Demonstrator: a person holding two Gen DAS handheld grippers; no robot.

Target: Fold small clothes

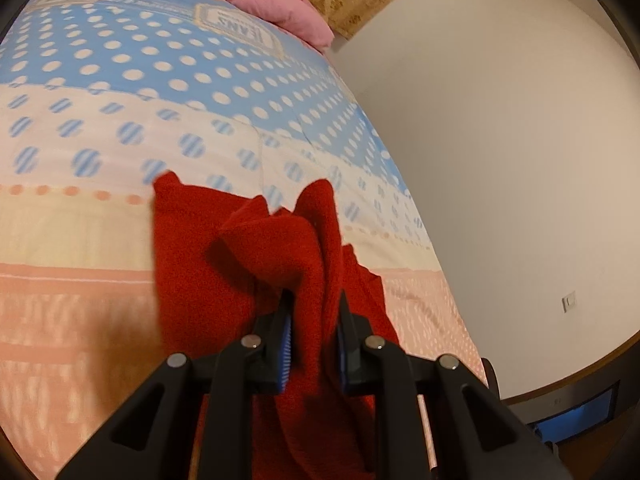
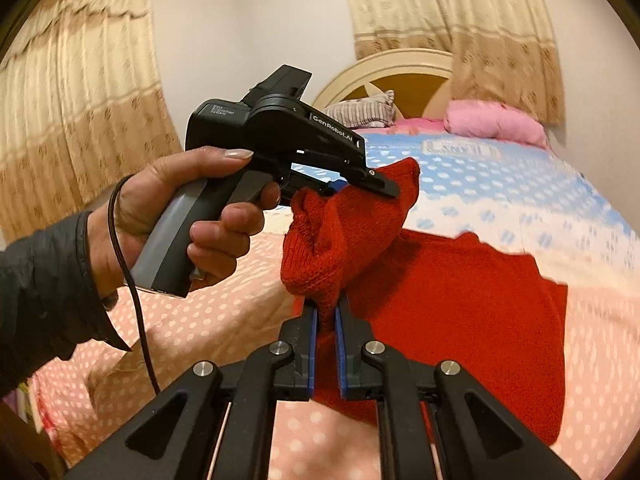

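Both the left claw (image 1: 314, 312) and the right claw (image 2: 326, 312) are clamped on a raised edge of the red sweater (image 2: 460, 300), whose remainder lies spread on the bed (image 2: 520, 208).

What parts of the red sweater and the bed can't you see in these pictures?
- Red sweater: its near edge is hidden behind the right gripper in the right wrist view.
- Where the left gripper pinches: bunched folds cover it in the left wrist view.
- Bed: cut off by the fisheye edge; the print is blurred.
- Striped pillow: partly behind the left gripper's body, right wrist view.
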